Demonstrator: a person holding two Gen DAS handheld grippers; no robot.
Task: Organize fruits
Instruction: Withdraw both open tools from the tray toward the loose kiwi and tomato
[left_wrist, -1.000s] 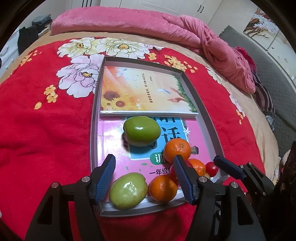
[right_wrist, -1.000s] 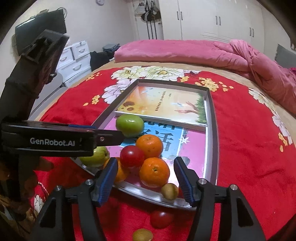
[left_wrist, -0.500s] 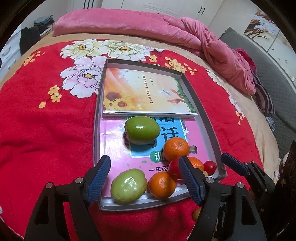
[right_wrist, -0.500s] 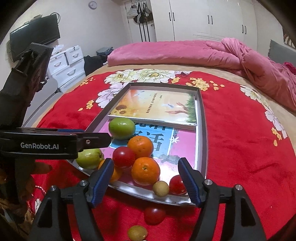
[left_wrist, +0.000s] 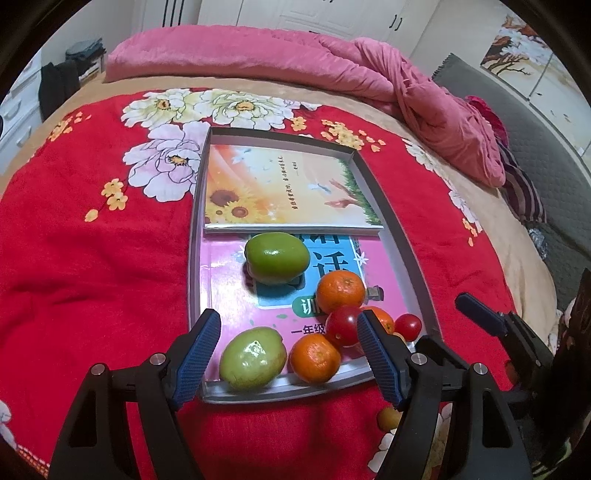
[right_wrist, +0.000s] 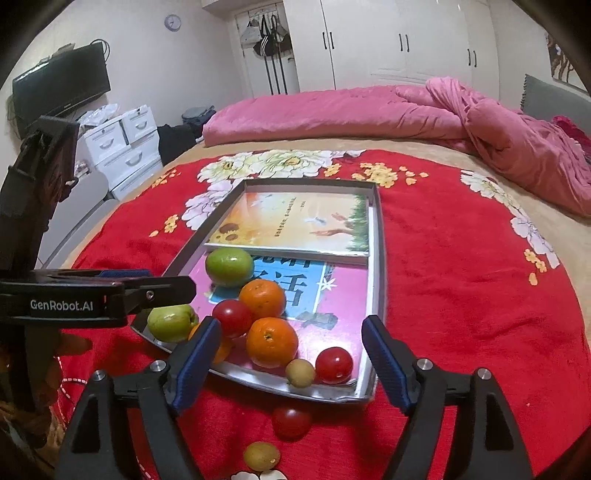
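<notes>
A grey tray (left_wrist: 400, 236) (right_wrist: 380, 258) lies on the red bed cover and holds two books and fruit: two green fruits (left_wrist: 276, 257) (left_wrist: 252, 359), oranges (left_wrist: 340, 290) (right_wrist: 272, 342) and tomatoes (right_wrist: 334, 364). My left gripper (left_wrist: 288, 354) is open and empty above the tray's near edge. My right gripper (right_wrist: 291, 358) is open and empty above the near corner. A tomato (right_wrist: 291, 421) and a small yellow-green fruit (right_wrist: 261, 456) lie on the cover outside the tray.
A sunflower book (left_wrist: 288, 192) fills the far half of the tray, a pink book (right_wrist: 332, 291) the near half. A pink duvet (left_wrist: 295, 62) lies at the back. White drawers (right_wrist: 122, 144) and a TV (right_wrist: 62, 88) stand to the left.
Both grippers have drawn back and up from the tray, so more of the near edge and the loose fruit on the cover show. No fruit has moved.
</notes>
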